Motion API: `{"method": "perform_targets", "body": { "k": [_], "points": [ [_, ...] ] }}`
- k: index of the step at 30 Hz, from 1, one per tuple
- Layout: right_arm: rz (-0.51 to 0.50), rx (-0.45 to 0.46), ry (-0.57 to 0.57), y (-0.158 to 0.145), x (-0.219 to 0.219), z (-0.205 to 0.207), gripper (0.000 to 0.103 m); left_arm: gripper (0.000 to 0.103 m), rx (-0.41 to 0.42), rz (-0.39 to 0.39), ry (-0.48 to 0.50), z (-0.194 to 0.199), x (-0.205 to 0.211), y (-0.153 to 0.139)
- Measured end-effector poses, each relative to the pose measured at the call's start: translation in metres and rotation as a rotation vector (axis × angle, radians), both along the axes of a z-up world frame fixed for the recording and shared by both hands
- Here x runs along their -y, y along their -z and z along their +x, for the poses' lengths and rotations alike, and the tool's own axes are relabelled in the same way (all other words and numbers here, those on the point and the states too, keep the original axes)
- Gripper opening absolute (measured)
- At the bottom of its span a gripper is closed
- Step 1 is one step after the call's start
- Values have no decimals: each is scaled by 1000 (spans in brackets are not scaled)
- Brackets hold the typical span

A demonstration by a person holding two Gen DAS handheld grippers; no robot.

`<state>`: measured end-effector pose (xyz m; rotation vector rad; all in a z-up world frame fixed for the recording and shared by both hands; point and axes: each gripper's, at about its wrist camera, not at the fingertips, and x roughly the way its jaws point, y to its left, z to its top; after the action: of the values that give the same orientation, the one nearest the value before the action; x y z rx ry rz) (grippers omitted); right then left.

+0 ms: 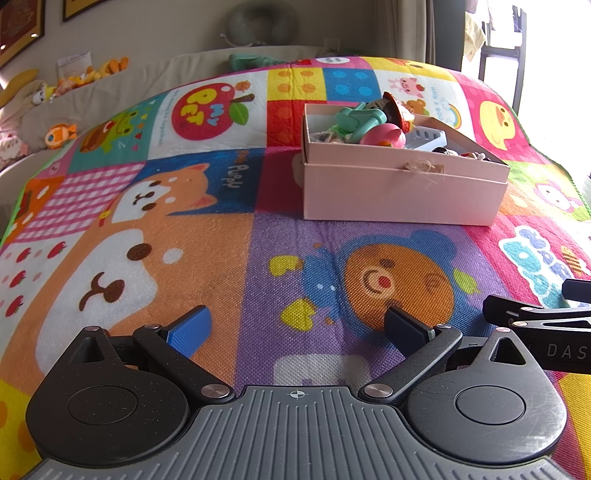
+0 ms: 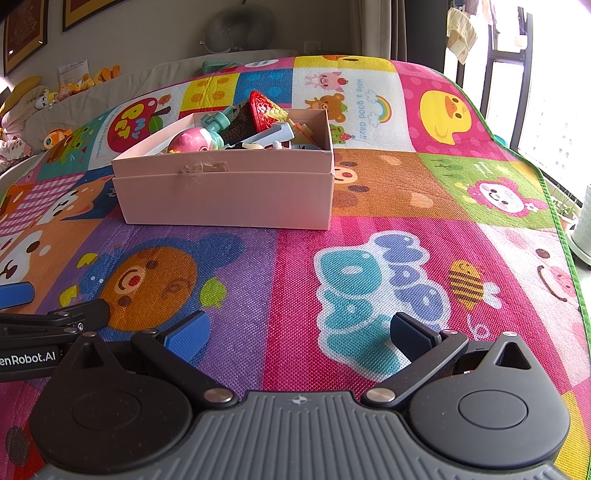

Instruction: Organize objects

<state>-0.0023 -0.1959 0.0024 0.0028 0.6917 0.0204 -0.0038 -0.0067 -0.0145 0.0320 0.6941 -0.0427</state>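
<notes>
A pink cardboard box (image 1: 402, 192) stands on the colourful play mat (image 1: 236, 258), ahead and to the right in the left wrist view, ahead and to the left in the right wrist view (image 2: 229, 195). It holds several toys: a pink pig toy (image 2: 194, 142), a teal toy (image 1: 360, 118), a red cone-shaped toy (image 2: 264, 109) and a pale blue piece (image 2: 273, 134). My left gripper (image 1: 297, 328) is open and empty, low over the mat. My right gripper (image 2: 297, 332) is open and empty, beside it on the right.
Stuffed toys (image 1: 61, 134) lie on a beige sofa (image 1: 122, 92) behind the mat at the far left. A window and railing (image 2: 535, 92) are on the right past the mat's green edge. Framed pictures (image 2: 26, 33) hang on the wall.
</notes>
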Motion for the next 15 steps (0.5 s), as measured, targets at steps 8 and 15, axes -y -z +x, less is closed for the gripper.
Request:
{"method": "perform_targets", "body": {
  "k": [8,15],
  "points": [
    [0,0,0,0,0,0,103,103,0,-1,0,1,0,0],
    [0,0,0,0,0,0,103,103,-2,-3,-5,1,0,0]
  ]
}}
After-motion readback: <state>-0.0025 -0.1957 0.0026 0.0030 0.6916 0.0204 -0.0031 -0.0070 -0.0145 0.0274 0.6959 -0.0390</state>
